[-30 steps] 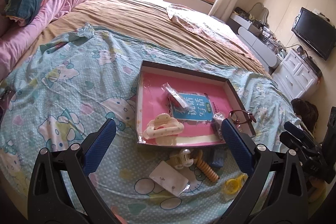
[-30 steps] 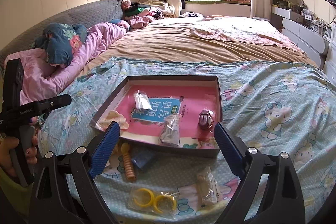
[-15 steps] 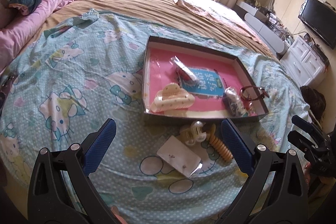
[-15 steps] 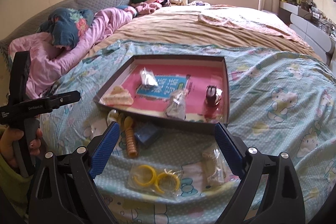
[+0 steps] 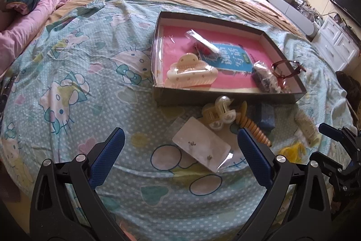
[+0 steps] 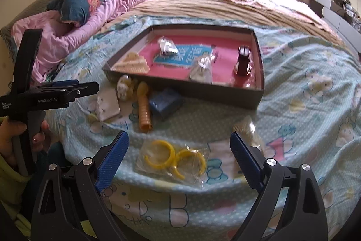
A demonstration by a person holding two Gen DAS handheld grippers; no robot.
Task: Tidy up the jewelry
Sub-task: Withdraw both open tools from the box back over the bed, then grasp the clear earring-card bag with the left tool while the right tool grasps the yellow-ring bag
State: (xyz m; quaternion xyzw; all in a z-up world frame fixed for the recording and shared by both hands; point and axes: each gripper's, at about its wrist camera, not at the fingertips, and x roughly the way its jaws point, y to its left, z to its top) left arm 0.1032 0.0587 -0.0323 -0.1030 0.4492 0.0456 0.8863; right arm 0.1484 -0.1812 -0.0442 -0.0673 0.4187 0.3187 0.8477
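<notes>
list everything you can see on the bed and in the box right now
box: 1, dark with pink floor, on the cartoon bedspread
large claw clip: 1, cream, in box, near-left corner
clear packets: 2, in box
red bracelet: 1, in box, right side
small claw clip: 1, cream, before box
earring card: 1, white, bagged, before box
spiral hair tie: 1, orange, before box
blue block: 1, before box
yellow hoops: 2, bagged, nearest edge
left gripper: open
right gripper: open
hand: 1, holding left gripper
</notes>
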